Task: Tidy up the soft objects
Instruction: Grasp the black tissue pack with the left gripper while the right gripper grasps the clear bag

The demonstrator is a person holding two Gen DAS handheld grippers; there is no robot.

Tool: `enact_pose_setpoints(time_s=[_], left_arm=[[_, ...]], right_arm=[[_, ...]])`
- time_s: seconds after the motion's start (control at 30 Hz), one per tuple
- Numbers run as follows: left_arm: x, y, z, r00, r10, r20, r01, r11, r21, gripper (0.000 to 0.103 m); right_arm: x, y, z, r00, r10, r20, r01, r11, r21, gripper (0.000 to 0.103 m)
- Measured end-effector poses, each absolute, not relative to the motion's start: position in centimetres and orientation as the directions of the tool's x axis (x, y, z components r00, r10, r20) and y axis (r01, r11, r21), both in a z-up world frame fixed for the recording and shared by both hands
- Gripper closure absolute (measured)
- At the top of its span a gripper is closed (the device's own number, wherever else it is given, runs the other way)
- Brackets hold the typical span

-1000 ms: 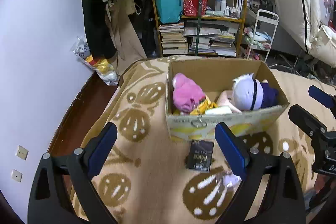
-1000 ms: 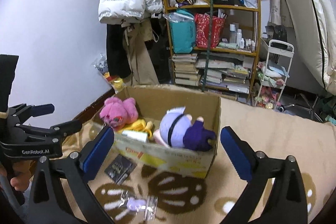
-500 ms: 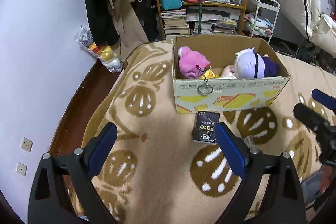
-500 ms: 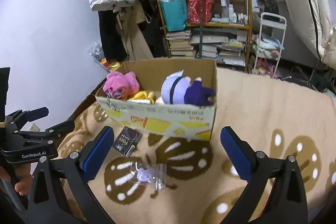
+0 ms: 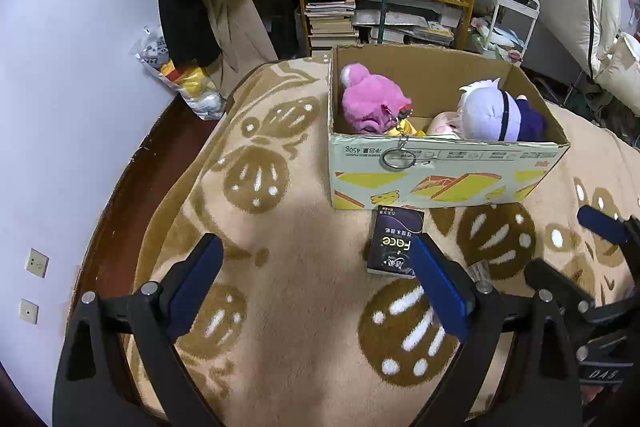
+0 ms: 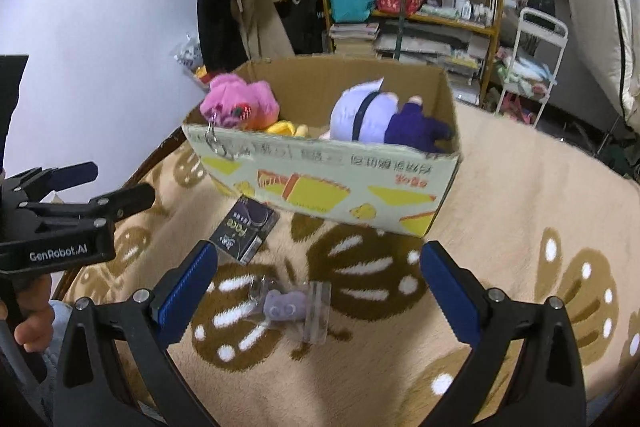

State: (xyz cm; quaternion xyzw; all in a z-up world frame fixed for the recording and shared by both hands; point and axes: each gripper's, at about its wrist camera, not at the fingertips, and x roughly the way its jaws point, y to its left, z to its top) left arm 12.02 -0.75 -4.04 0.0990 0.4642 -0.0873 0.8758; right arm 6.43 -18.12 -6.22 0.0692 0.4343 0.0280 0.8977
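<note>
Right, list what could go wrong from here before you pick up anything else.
1. The small purple toy lies in a clear wrapper on the blanket; the slick plastic may slip from the right gripper, whose jaws stand wide open.
2. The key ring hangs over the front wall of the box; a passing finger could snag it and drag the pink plush.
3. The dark packet leans by the box and could be knocked.

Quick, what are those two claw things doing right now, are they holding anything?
Left gripper: open, holding nothing, above the blanket.
Right gripper: open, holding nothing, above the bagged purple toy.
</note>
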Motion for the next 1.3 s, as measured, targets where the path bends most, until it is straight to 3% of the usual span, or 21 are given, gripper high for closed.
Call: enact_pose_setpoints(time_s=[0.33, 0.7, 1.3], left_arm=[[14.6, -2.3, -6.6, 0.514, -0.085, -0.854, 0.303, 0.949, 0.088, 0.01], [15.8, -3.5, -10.7, 0.425, -0.111, -0.898, 0.347, 0.937, 0.048, 0.01], [16.1, -4.3, -13.9, 0.349, -0.131, -0.928, 0.366, 0.931, 0.007, 0.01]], right_arm=[[8.2, -16.7, -9.0, 0.558, 0.086, -0.825, -0.01, 0.995, 0.097, 0.0], [9.3, -16.2, -12.3, 0.449, 0.157, -0.88, -0.016, 0.986, 0.168, 0.0], [10.5, -13.8, -17.7, 0.276, 0.151, -0.949, -0.049, 0.989, 0.143, 0.0]])
